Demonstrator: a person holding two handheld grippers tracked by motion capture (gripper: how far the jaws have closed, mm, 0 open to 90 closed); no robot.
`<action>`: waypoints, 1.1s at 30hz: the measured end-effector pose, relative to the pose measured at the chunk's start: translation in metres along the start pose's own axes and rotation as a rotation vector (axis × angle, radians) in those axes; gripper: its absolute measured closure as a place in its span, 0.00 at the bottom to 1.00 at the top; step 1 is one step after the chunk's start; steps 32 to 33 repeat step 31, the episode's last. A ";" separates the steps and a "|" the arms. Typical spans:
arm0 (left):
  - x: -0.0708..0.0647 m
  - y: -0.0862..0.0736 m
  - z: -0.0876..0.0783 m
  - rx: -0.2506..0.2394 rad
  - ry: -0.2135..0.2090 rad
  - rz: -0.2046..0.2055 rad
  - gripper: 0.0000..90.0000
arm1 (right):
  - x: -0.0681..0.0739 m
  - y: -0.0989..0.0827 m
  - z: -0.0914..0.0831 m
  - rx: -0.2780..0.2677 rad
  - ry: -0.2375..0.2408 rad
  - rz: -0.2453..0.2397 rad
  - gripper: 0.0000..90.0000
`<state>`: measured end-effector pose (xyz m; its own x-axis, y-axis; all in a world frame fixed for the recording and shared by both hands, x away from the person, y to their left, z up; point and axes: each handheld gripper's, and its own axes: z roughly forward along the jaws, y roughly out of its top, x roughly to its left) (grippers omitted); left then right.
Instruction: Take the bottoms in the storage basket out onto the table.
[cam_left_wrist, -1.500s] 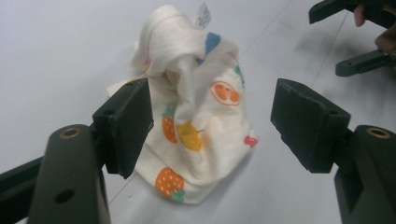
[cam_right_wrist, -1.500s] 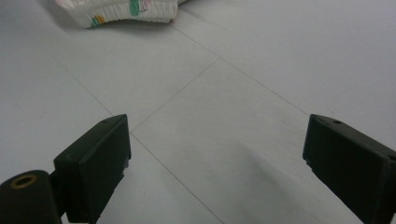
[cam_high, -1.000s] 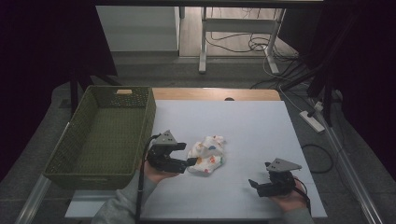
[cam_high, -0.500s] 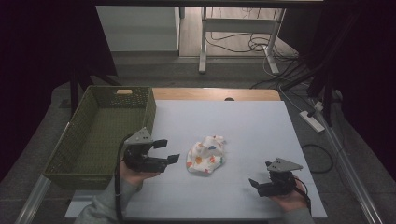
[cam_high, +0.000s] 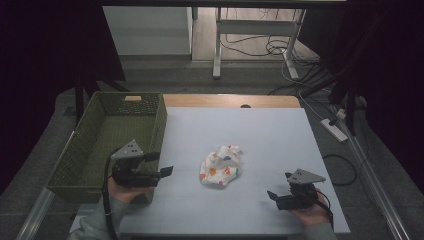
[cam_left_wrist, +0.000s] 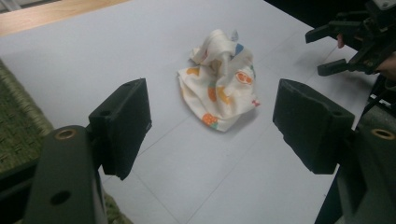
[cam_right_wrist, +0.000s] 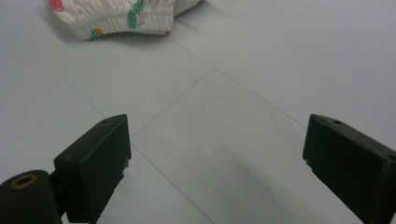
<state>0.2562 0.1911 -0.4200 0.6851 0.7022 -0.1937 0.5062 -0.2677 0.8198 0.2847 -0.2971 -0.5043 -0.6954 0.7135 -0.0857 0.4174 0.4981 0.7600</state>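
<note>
Cloth bundle (cam_high: 220, 167) lies mid-table, ungripped. I see my left gripper (cam_high: 161, 163) open by the basket (cam_high: 85, 150) at the left edge, right gripper (cam_high: 274, 196) open near the front-right corner.

A crumpled white cloth with coloured spots (cam_high: 220, 167) lies at the centre of the frame on a pale grey table mat (cam_high: 260, 130). A green woven plastic basket (cam_high: 95, 145) stands at the mat's left edge. The left gripper (cam_high: 161, 164) sits lower left, beside the basket's near corner and apart from the cloth; the right gripper (cam_high: 272, 195) sits lower right, on the cloth's far side.
</note>
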 end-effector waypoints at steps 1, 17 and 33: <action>0.001 -0.001 -0.001 -0.001 0.003 -0.002 0.30 | 0.000 0.000 0.000 0.000 0.000 0.000 0.09; 0.005 -0.008 -0.004 0.008 0.017 -0.010 0.30 | -0.002 0.001 -0.004 -0.028 -0.011 -0.001 0.09; 0.004 -0.008 -0.004 0.003 0.017 -0.004 0.29 | -0.001 0.002 -0.005 -0.043 -0.004 0.009 0.09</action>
